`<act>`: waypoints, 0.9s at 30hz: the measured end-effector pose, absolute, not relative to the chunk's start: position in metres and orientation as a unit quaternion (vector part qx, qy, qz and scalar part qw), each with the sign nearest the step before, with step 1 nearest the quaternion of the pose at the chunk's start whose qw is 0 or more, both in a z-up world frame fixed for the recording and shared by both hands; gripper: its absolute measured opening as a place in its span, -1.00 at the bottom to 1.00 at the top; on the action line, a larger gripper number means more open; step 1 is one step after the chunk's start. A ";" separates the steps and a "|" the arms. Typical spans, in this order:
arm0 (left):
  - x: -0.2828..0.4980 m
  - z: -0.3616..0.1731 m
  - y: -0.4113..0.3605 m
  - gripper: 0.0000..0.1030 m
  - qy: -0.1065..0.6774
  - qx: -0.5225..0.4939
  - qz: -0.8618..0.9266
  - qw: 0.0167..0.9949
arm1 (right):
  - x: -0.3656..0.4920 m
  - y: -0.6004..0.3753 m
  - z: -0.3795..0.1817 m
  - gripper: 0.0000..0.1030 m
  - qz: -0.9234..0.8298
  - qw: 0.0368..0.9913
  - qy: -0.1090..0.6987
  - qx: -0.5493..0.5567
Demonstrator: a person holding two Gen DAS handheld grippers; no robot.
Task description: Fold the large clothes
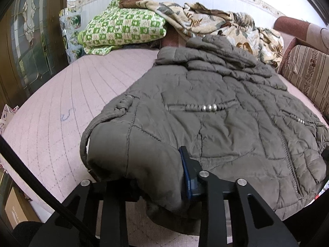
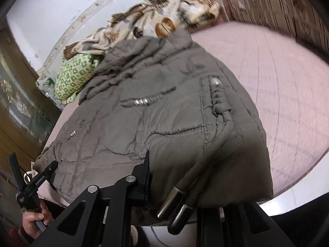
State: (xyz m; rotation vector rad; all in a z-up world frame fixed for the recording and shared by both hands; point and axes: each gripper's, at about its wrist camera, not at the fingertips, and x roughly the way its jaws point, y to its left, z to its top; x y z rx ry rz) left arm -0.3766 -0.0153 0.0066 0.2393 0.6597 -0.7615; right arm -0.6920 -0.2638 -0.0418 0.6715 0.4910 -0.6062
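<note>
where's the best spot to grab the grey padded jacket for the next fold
Grip the jacket at its two near hem corners, coming in from the bed's near edge. It lies flat with the hood far off, and the left gripper and right gripper already pinch those corners.

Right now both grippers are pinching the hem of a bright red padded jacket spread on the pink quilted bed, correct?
Not quite: the padded jacket is grey-brown, not red, as the left wrist view shows. Both grippers, left and right, do pinch its hem on the pink quilted bed.
</note>
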 end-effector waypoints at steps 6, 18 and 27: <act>-0.383 0.019 -0.014 -0.61 0.289 0.115 -0.374 0.874 | -0.697 -0.256 -0.022 -0.63 -0.292 0.887 0.215 0.288; -0.393 0.036 -0.008 -0.63 0.264 0.113 -0.380 0.879 | -0.701 -0.244 0.007 -0.64 -0.292 0.902 0.196 0.252; -0.396 0.062 -0.005 -0.63 0.242 0.099 -0.388 0.884 | -0.704 -0.243 0.036 -0.65 -0.291 0.910 0.182 0.235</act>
